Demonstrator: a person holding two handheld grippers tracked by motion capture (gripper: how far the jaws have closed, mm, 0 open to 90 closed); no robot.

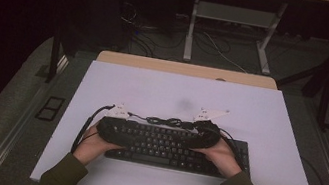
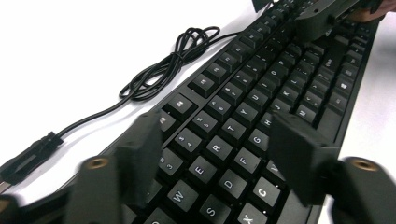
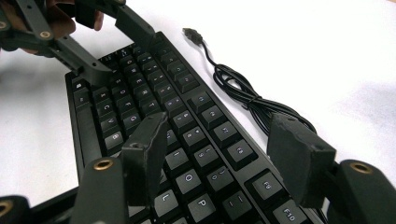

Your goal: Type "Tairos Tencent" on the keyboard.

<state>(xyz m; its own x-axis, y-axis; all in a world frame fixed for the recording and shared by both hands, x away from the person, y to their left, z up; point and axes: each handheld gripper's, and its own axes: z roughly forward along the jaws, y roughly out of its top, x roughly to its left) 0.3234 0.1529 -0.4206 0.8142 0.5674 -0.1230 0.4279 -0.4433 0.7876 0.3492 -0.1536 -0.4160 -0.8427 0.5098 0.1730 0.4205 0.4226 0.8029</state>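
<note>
Matte black jaws over ridged keyboard (image 2: 261, 100)

The black keyboard (image 1: 171, 147) takes up the near middle of the white table top (image 1: 259, 118), and its bundled cable (image 1: 167, 121) lies just behind its far edge, barring a low pass there. The far half of the top and the broad strips to the left and right of the keyboard are open. A narrow bare strip runs along the near edge.
</note>
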